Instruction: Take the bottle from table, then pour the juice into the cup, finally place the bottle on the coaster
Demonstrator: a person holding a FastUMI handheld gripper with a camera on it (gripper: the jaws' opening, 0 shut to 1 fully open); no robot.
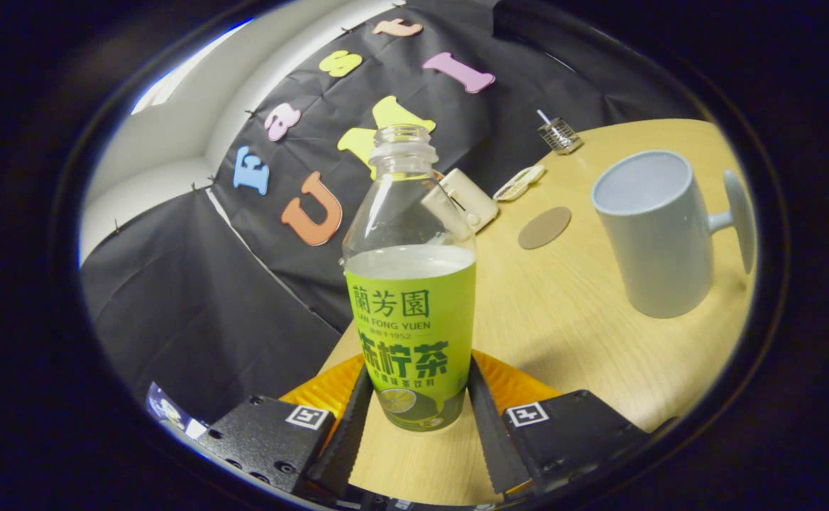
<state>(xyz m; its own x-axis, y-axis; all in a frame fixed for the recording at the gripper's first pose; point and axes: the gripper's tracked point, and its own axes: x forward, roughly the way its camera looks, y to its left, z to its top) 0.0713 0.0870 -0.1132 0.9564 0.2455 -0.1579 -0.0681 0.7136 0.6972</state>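
Observation:
An uncapped clear bottle (410, 312) with a green label stands between my fingers, and the gripper (414, 419) is shut on the bottle's lower part. Pale juice fills it up to the top of the label. The bottle's base hangs a little above the wooden table (571, 333), and the whole scene looks tilted. A grey cup (659, 234) with a handle stands beyond the fingers to the right, open and showing nothing inside. A round brown coaster (544, 227) lies flat on the table between the bottle and the cup, farther back.
An orange plate (507, 380) lies on the table just behind the bottle's base. A white box (465, 199) sits behind the bottle. A small white object (519, 183) and a wire-mesh holder (558, 135) lie near the table's far edge.

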